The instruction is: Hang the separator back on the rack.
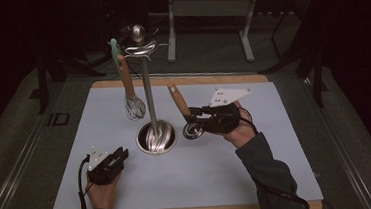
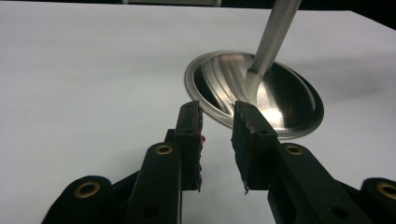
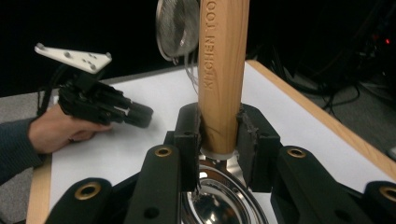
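The right gripper point(image 1: 193, 115) has its jaws clamped on the wooden handle of a ladle point(image 1: 183, 110), gripping low on the handle just above the metal collar. The ladle's long axis stands steeply: the handle end points up and leans toward the far left corner of the table point(image 1: 277, 142), and the shiny bowl hangs at the bottom, near the table's middle, just right of the round base of the steel utensil stand point(image 1: 156, 136). A whisk point(image 1: 129, 91) hangs from the stand's top. The left gripper point(image 1: 117, 157) rests near the front edge, its jaws partly apart and holding nothing. The tabletop is pale blue with a wooden rim; the room around it is dark.
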A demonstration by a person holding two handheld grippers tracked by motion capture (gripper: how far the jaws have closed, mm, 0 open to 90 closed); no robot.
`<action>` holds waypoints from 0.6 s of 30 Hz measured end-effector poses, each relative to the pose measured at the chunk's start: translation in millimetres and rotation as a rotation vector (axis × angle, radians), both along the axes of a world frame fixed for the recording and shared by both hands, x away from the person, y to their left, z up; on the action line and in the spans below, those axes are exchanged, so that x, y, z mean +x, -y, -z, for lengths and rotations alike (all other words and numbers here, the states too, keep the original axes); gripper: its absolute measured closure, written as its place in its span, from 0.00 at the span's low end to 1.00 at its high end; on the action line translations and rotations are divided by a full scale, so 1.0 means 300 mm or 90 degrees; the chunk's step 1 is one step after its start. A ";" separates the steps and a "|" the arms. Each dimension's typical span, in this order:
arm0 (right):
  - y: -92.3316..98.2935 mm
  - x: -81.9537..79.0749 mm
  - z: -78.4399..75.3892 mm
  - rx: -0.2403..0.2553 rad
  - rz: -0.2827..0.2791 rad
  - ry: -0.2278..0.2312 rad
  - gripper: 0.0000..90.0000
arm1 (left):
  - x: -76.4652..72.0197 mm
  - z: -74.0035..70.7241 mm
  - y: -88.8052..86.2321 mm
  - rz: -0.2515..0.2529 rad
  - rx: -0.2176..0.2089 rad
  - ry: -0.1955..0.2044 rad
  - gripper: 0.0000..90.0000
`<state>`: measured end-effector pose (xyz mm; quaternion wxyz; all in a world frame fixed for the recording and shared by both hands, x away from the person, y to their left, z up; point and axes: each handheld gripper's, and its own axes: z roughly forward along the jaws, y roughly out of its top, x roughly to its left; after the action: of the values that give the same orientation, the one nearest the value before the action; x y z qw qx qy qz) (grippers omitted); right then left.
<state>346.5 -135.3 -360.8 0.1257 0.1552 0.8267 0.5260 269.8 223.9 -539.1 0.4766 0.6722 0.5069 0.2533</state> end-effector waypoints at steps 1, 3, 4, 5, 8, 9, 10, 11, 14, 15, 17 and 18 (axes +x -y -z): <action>-0.005 -0.001 -0.006 0.000 -0.004 0.005 0.79 | 0.000 0.000 0.000 0.000 0.001 0.000 0.81; -0.012 -0.001 -0.018 0.003 -0.011 0.015 0.79 | 0.000 0.000 0.000 0.000 0.000 0.000 0.80; -0.014 0.000 -0.023 0.006 -0.016 0.019 0.79 | 0.000 0.000 0.000 0.000 0.000 0.000 0.81; -0.016 0.001 -0.028 0.009 -0.019 0.024 0.79 | 0.000 0.000 0.000 0.000 0.000 0.000 0.80; -0.021 0.005 -0.046 0.018 -0.029 0.037 0.79 | 0.000 0.000 0.000 0.001 0.000 0.000 0.80; -0.022 0.007 -0.052 0.020 -0.031 0.040 0.79 | 0.000 0.000 -0.001 0.001 0.000 0.000 0.80; -0.023 0.009 -0.060 0.024 -0.032 0.045 0.79 | 0.000 0.000 -0.001 0.001 0.000 0.000 0.80; -0.025 0.011 -0.067 0.027 -0.032 0.049 0.79 | 0.000 0.000 -0.001 0.001 0.000 0.000 0.80; -0.028 0.013 -0.089 0.042 -0.037 0.051 0.79 | 0.000 0.000 -0.001 0.001 0.000 -0.001 0.81; -0.028 0.012 -0.096 0.047 -0.040 0.053 0.79 | 0.000 0.000 -0.001 0.001 -0.001 0.000 0.80; -0.032 0.008 -0.117 0.055 -0.044 0.061 0.79 | 0.000 0.000 0.000 0.001 0.000 -0.001 0.80; -0.034 0.006 -0.127 0.056 -0.043 0.069 0.79 | 0.000 0.000 0.000 0.001 0.001 -0.001 0.80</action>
<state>348.2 -125.0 -322.6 0.1454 0.1039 0.7996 0.5733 269.9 223.9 -539.2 0.4761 0.6730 0.5065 0.2527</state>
